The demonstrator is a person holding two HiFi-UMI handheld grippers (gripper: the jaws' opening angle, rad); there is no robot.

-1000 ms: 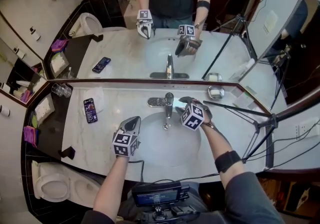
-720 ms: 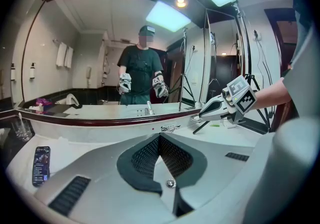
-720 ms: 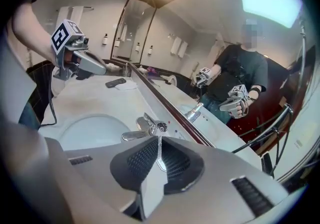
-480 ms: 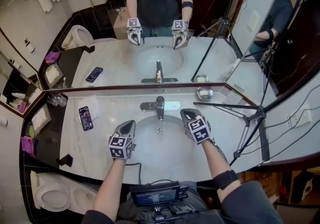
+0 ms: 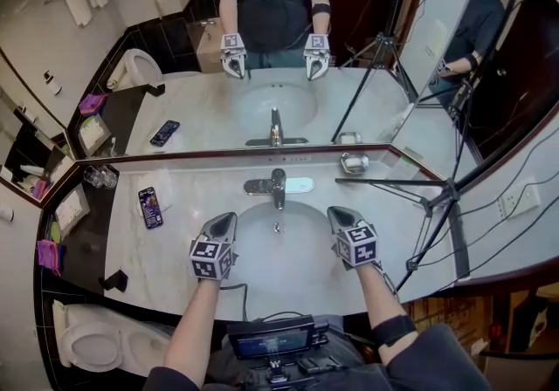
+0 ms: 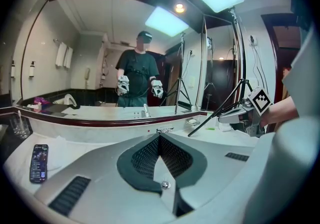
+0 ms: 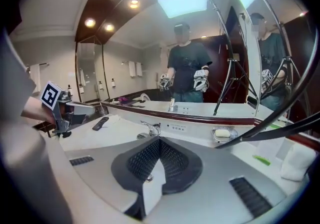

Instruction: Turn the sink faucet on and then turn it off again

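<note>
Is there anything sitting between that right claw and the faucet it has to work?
Nothing visible does. Only the bare basin lies between the shut right claw and the faucet. The soap dish and the tripod leg sit farther right, clear of that path.

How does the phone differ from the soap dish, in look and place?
The phone is dark and flat; the soap dish is silvery. The phone lies left of the faucet, the soap dish right of it. The soap dish holds a pale soap; the phone bears nothing. Both rest on the counter.
</note>
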